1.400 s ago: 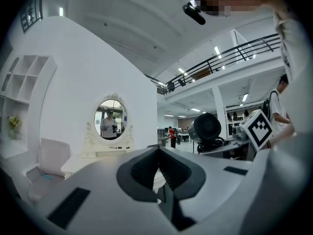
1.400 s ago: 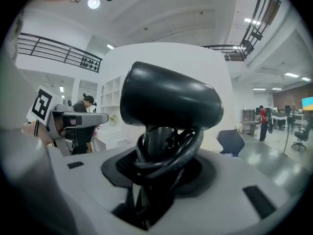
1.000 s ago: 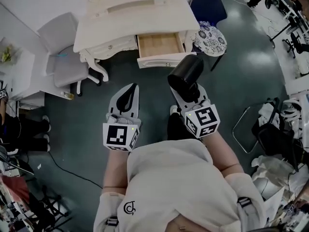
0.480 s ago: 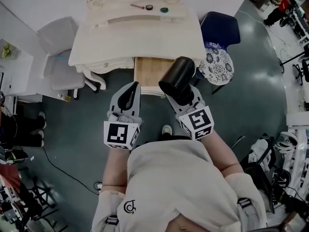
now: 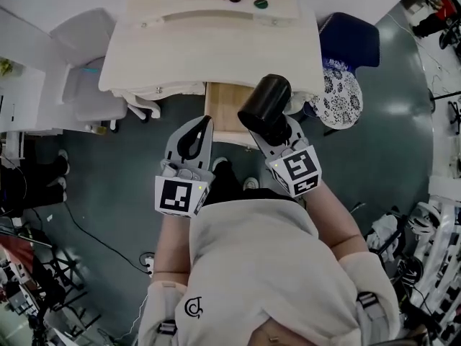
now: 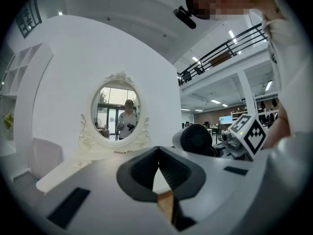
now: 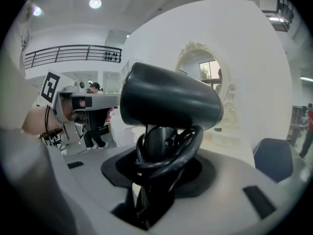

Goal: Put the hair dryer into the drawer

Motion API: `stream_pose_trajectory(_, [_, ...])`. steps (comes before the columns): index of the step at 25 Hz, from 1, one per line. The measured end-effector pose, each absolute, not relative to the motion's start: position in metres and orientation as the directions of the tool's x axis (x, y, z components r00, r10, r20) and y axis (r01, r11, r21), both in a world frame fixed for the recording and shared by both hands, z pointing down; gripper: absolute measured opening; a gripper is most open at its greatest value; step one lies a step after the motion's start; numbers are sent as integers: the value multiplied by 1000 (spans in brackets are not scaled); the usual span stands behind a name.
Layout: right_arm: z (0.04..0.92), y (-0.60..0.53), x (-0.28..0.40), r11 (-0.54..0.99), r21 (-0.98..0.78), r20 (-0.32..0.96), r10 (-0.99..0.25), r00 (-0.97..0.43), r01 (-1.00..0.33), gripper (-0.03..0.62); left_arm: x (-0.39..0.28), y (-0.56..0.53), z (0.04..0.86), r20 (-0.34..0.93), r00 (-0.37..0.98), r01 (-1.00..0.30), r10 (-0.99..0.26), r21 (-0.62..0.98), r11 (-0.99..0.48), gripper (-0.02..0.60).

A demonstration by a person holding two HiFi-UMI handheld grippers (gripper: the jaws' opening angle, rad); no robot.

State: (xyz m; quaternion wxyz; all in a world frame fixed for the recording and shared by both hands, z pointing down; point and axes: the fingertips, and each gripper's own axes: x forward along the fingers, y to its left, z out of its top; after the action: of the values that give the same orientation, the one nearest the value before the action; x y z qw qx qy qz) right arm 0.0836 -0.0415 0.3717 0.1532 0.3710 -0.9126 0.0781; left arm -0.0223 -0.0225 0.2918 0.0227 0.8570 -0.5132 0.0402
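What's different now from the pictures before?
The person walked up to the dressing table. The hair dryer, carried by the right gripper, now hangs over the right edge of the open drawer; the left gripper reaches its left edge. Unchanged: right gripper clamps the dryer's handle, left gripper shut and empty, drawer open.

Shirt (image 5: 252, 258): pale, short-sleeved, small dark logo (image 5: 193, 308).
Left gripper (image 5: 202, 125): grey shell, black pads, marker cube (image 5: 178, 197).
Right gripper (image 5: 281, 137): same build.
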Motion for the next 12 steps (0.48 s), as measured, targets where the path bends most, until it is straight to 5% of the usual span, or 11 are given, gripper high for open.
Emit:
stream_pose_trajectory(6, [412,-77,62,739,-63,443,-581,-682,-670,184,-31,-60,298,52,550,-835,-833,22,-550,14])
stream_pose_trajectory(12, [482,-83,31,853,-82,582,-379,-719,-516,181,-46,-81,334,84,588,-809,-805,70,-584,14])
